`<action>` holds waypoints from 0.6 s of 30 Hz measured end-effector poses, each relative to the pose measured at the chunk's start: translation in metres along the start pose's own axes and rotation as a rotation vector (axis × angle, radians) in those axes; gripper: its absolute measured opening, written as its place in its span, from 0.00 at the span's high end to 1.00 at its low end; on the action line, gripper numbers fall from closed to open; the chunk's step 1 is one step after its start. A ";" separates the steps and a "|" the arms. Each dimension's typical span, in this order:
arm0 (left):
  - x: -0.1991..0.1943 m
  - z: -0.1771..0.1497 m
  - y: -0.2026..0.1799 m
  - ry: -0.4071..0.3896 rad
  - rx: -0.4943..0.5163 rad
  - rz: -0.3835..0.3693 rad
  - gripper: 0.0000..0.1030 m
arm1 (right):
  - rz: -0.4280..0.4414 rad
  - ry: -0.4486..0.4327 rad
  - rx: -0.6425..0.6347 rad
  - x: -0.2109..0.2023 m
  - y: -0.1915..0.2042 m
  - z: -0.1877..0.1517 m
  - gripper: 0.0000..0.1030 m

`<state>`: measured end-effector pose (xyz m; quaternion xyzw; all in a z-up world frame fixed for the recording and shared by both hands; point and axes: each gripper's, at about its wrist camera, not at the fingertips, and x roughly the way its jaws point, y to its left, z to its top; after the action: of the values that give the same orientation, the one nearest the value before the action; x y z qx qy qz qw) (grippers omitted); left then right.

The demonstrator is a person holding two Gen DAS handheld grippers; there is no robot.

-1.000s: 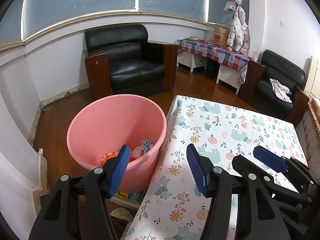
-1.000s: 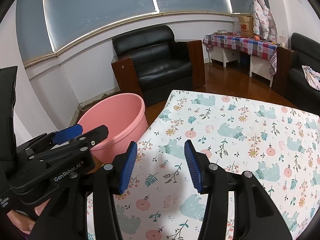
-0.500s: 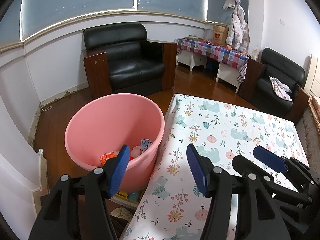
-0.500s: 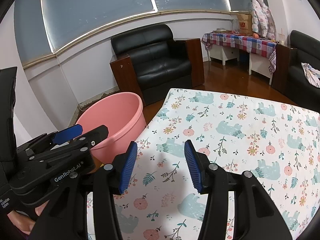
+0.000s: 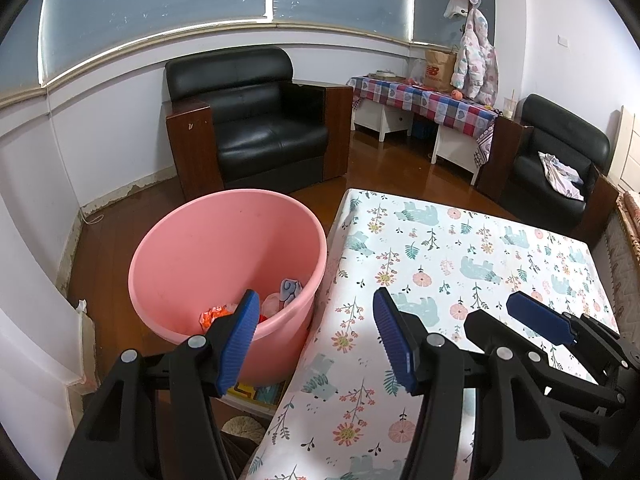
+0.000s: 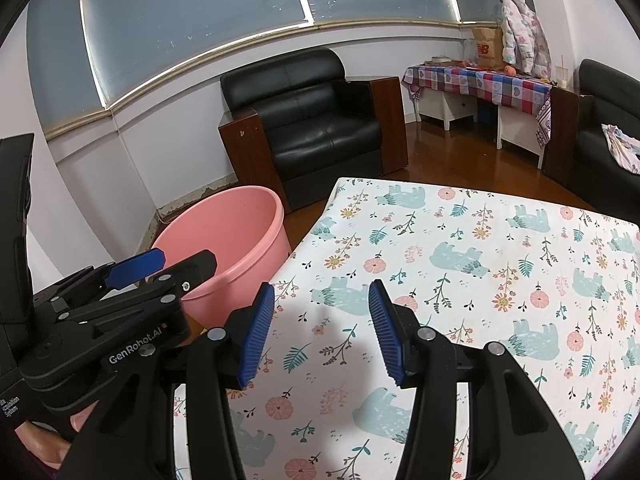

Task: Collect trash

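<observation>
A pink plastic tub (image 5: 224,256) stands on the floor by the left edge of a table covered with a white flower-and-bear cloth (image 5: 460,264). Crumpled trash (image 5: 280,298), orange and pale blue pieces, lies at the tub's bottom. My left gripper (image 5: 314,332) hangs open and empty over the gap between tub and table edge. My right gripper (image 6: 320,328) is open and empty above the cloth; it also shows at the right of the left wrist view (image 5: 536,318). The tub (image 6: 228,244) appears left of the table in the right wrist view. No trash shows on the cloth.
A black armchair (image 5: 256,120) stands behind the tub on the wooden floor. A low table with a checked cloth (image 5: 424,100) lines the far wall, and a second black armchair (image 5: 560,156) is at the right. A hand (image 6: 48,440) holds the left gripper's handle.
</observation>
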<state>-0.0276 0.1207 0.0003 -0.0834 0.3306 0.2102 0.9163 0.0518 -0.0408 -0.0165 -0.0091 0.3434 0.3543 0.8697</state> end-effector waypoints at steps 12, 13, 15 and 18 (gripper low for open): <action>0.000 0.002 -0.002 0.001 0.001 0.001 0.44 | 0.000 0.001 0.001 0.000 -0.001 0.000 0.52; 0.000 0.001 -0.002 0.000 0.002 0.001 0.44 | 0.000 0.000 0.001 0.000 -0.001 0.000 0.52; 0.000 0.002 -0.002 -0.003 0.003 0.004 0.44 | 0.000 0.001 0.000 0.000 -0.001 0.000 0.52; 0.001 0.000 -0.002 -0.004 0.006 0.006 0.44 | 0.000 0.001 0.001 0.000 -0.001 0.000 0.52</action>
<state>-0.0260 0.1191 0.0001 -0.0794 0.3296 0.2120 0.9166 0.0523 -0.0417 -0.0164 -0.0088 0.3441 0.3542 0.8695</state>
